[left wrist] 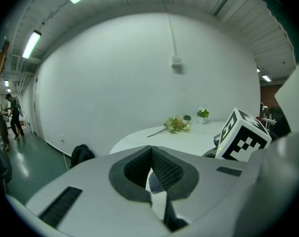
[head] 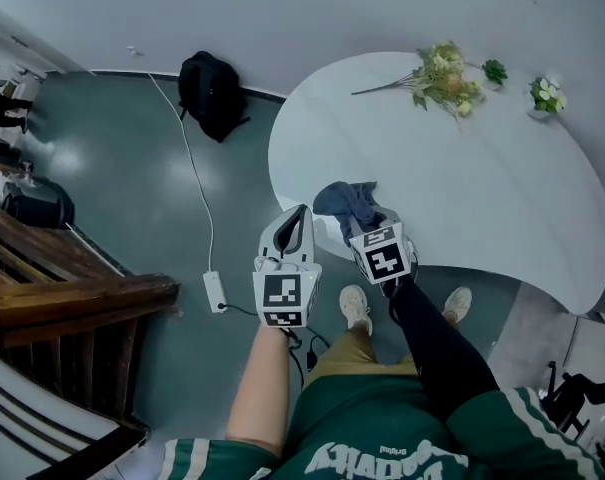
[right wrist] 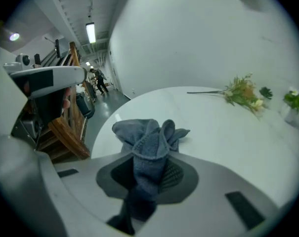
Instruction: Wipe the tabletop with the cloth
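Cloth [right wrist: 150,144] between jaws of right claw [right wrist: 147,174], near tabletop [right wrist: 213,132] edge.

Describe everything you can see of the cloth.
The cloth is a dark blue-grey piece of soft, towel-like fabric. It is bunched, not spread: one end is pinched between the jaws of the right gripper, and the free end fans out in crumpled folds past them. The folds lie over the near edge of the white table; whether they press on it I cannot tell. Nothing else touches it.
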Action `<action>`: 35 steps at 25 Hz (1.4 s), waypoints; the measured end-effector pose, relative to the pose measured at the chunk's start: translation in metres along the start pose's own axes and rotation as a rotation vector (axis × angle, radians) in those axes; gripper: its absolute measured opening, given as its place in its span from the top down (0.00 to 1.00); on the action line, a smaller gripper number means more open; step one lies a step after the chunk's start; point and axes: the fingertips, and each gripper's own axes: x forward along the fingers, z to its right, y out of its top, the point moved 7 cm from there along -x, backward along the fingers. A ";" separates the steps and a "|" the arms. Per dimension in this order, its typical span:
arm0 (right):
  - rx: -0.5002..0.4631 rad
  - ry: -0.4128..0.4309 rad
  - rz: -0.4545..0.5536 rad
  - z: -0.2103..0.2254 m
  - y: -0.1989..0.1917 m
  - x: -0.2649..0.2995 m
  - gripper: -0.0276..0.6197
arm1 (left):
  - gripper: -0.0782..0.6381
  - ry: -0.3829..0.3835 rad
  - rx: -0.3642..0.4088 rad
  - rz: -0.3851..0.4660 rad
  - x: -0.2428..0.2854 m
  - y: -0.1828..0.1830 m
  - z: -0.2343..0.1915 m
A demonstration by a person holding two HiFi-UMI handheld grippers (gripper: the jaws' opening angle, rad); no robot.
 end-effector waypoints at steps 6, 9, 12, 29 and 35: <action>0.074 -0.082 -0.010 0.055 -0.026 -0.034 0.82 | 0.90 -0.084 0.018 0.023 0.026 0.018 0.048; 0.092 -0.114 0.005 0.084 -0.038 -0.050 0.82 | 0.90 -0.119 0.034 0.028 0.038 0.025 0.077; 0.107 -0.148 0.000 0.113 -0.054 -0.067 0.82 | 0.90 -0.147 0.049 0.027 0.047 0.029 0.109; 0.209 -0.295 -0.015 0.303 -0.168 -0.202 0.82 | 0.90 -0.327 0.090 -0.017 0.113 0.041 0.348; 0.248 -0.358 -0.027 0.368 -0.217 -0.254 0.82 | 0.90 -0.415 0.125 -0.017 0.138 0.050 0.440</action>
